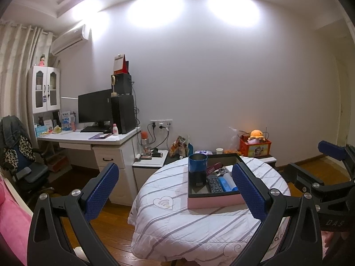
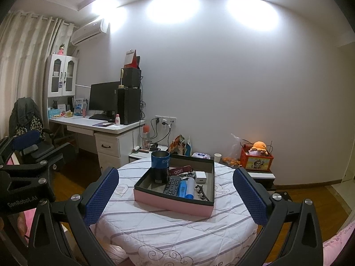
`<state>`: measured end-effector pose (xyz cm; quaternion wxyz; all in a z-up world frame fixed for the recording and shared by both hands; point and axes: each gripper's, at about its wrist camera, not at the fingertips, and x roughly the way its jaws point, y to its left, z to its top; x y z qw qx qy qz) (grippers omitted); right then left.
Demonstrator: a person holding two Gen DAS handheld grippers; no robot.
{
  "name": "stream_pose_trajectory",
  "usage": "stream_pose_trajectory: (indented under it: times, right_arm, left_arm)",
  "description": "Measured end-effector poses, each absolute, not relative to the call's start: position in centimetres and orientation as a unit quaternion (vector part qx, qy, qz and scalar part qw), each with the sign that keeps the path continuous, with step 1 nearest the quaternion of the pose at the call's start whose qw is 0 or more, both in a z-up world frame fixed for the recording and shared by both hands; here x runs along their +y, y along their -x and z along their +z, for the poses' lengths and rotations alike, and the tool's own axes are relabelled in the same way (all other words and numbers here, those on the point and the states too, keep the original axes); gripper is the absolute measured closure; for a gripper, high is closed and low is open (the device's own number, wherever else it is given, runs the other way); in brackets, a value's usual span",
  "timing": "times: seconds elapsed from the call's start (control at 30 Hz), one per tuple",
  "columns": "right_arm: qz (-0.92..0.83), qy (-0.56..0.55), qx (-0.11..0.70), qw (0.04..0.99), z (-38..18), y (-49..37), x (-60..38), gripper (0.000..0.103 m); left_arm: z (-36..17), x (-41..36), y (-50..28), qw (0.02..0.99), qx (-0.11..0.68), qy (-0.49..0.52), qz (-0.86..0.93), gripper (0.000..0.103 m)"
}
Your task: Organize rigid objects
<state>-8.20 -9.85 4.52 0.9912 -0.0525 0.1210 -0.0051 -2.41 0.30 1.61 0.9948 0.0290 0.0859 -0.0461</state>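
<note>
1 box (image 2: 173, 204), 1 cup (image 2: 160, 166), 1 remote (image 2: 172, 185).

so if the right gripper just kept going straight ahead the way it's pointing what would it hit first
Probably the pink box on the round table, near its front wall; the open right gripper is aimed at it, though depth is unclear.

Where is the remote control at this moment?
In both views the remote control lies inside the pink box on the round table, between the upright blue cup to its left and the blue tube to its right.
</note>
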Motion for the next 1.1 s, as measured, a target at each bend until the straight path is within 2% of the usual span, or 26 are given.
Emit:
stream_pose_trajectory:
  times: [1.1]
  right_arm:
    - [-0.003,0.056,0.130,0.990,4.18,7.90,-9.70,0.000]
  left_arm:
    - [1.27,0.69,2.53,0.994,0.092,-0.033,-0.043,0.000]
